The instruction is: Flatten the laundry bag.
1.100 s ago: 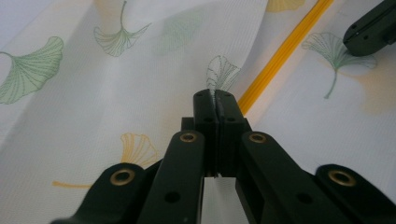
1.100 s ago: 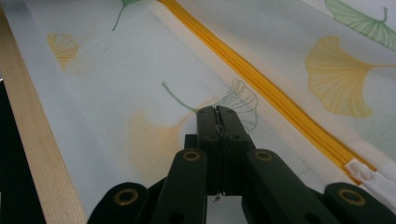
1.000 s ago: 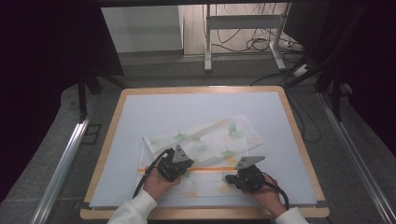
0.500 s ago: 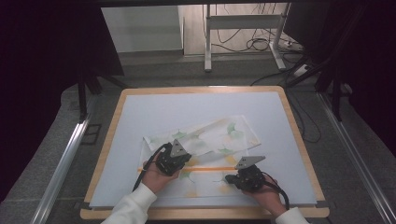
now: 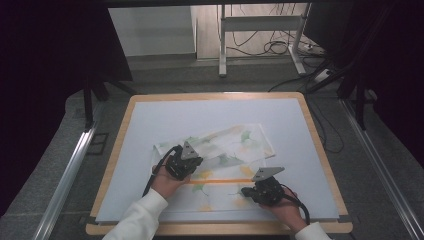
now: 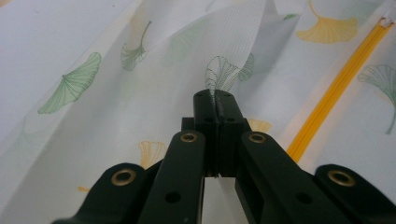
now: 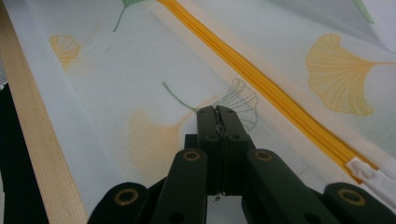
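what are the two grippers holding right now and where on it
Both pinch the white mesh cloth printed with ginkgo leaves: the left gripper a raised fold, the right gripper a flat part near the yellow zipper.

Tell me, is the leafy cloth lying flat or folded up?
Partly folded: the white ginkgo-leaf mesh cloth has its far part doubled over, with creases beside the left gripper.

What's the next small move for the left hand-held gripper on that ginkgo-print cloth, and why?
Probably carry the left hand-held gripper a little farther up and away over the cloth. Both are shut on the fabric: the left pinches a raised fold, the right hand-held gripper pins the near part beside the orange zipper. The cloth looks half folded and rumpled, so finishing the fold seems next.
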Motion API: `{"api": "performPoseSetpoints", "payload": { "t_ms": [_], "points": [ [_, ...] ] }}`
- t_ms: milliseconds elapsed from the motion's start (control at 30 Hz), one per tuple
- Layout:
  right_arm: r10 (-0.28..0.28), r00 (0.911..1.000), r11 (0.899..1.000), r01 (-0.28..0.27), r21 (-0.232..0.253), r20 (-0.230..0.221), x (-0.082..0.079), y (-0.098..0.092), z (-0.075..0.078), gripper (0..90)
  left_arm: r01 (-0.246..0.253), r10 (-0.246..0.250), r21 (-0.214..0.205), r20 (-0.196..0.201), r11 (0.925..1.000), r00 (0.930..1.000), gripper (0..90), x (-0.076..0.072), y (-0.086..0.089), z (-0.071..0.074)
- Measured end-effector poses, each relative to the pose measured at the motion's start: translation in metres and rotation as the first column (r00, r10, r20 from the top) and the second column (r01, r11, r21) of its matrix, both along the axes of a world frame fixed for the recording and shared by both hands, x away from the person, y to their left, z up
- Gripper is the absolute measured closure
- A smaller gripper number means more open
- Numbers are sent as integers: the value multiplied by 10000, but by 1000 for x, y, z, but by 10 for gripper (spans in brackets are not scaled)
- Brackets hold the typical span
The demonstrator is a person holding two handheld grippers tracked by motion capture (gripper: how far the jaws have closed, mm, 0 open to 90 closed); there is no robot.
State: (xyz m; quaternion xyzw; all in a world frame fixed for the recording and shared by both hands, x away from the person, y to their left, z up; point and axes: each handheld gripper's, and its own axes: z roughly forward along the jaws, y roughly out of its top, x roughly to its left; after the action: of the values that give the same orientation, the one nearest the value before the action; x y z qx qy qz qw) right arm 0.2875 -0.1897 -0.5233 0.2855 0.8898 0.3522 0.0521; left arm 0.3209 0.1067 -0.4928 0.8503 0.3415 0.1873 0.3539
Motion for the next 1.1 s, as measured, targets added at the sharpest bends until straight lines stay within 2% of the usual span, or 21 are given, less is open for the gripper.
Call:
{"api": "performPoseSetpoints", "payload": {
  "t_ms": [367, 633, 1100],
  "points": [
    [18, 10000, 10000, -18, -2, 14, 0, 0, 0, 886, -356, 356, -32, -77, 9994, 9993, 899, 15, 10, 5],
    [31, 10000, 10000, -31, 22, -5, 0, 0, 0, 886, -626, 626, 66, 46, 9980, 9980, 898, 28, 15, 8],
    [69, 10000, 10000, -69, 51, -14, 1, -1, 0, 886, -875, 874, 163, 53, 9960, 9962, 898, 47, 22, 8]
  ]
}}
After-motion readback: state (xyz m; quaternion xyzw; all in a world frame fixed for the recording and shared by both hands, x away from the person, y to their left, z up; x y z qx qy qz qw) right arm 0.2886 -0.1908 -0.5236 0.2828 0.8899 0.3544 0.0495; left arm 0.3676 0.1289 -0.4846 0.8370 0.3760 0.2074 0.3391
